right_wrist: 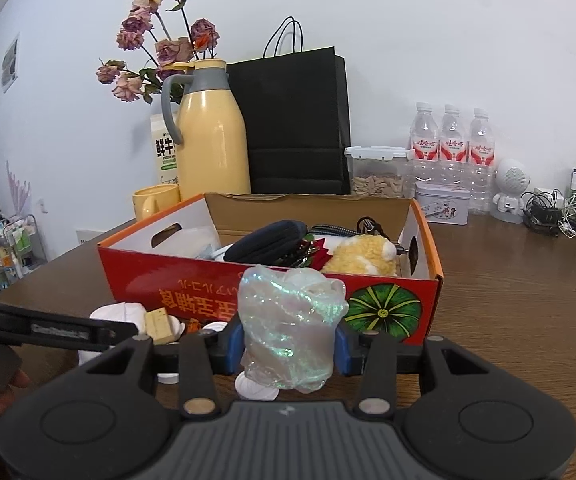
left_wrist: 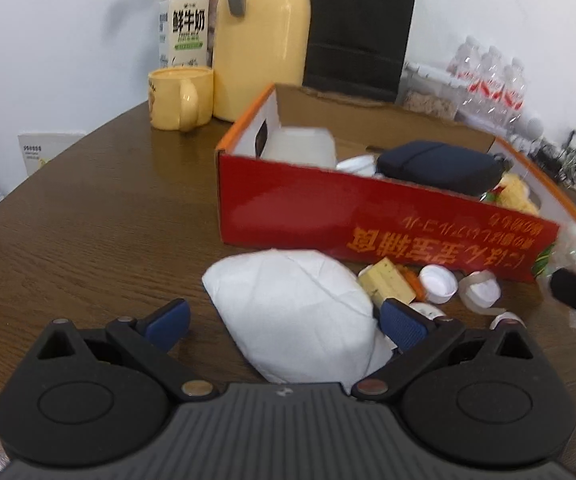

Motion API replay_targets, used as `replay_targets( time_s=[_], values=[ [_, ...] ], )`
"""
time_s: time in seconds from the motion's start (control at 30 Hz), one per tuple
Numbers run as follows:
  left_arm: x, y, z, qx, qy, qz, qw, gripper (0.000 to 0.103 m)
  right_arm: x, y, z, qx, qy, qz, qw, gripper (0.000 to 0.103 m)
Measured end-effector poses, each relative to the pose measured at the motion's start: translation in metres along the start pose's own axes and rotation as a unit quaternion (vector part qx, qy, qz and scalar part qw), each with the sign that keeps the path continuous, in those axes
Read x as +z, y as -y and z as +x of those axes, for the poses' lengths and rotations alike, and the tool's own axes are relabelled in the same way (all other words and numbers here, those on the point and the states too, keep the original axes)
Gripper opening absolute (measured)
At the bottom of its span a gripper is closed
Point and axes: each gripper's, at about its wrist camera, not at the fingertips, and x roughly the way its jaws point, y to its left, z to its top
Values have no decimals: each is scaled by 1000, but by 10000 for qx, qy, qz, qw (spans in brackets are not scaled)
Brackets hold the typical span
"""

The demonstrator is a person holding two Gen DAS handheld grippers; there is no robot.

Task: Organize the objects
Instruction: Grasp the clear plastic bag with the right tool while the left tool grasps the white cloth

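The right gripper [right_wrist: 290, 344] is pinching a crumpled, shimmering plastic bag [right_wrist: 290, 320] between its blue pads, holding it in the lower middle of the right wrist view, in front of the red box [right_wrist: 191, 280]. The box stands on the brown table [right_wrist: 508, 300] and holds a dark pouch [right_wrist: 267, 240] and a yellow plush toy [right_wrist: 360, 258].

In the left wrist view the left gripper [left_wrist: 283, 322] is spread wide around a white folded cloth [left_wrist: 292, 312] lying on the table at lower centre. One blue pad [left_wrist: 402, 324] sits just beside the cloth's right edge. White bottle caps [left_wrist: 438, 282] and a pale yellow block [left_wrist: 386, 280] lie between the cloth and the box.
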Motion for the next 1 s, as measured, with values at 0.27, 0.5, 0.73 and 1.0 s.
replay_targets(
  time_s=[0.27,0.5,0.73,1.0],
  values=[
    [-4,-6,-1,-101,39,-116,9999,100,-2,-4,2,41,-56,-60,10000,43],
    [-9,-4,-11,-239,187,-44,9995,74,-3,-7,3,56,-95,-117,9999,43],
    [-13,-10,-20,-232,286,-89,9993,62,-4,-9,3,65,-114,-153,9998,43],
    [-16,-14,-42,-211,650,93,9976,61,-4,-9,2,65,-67,-166,9998,43]
  ],
)
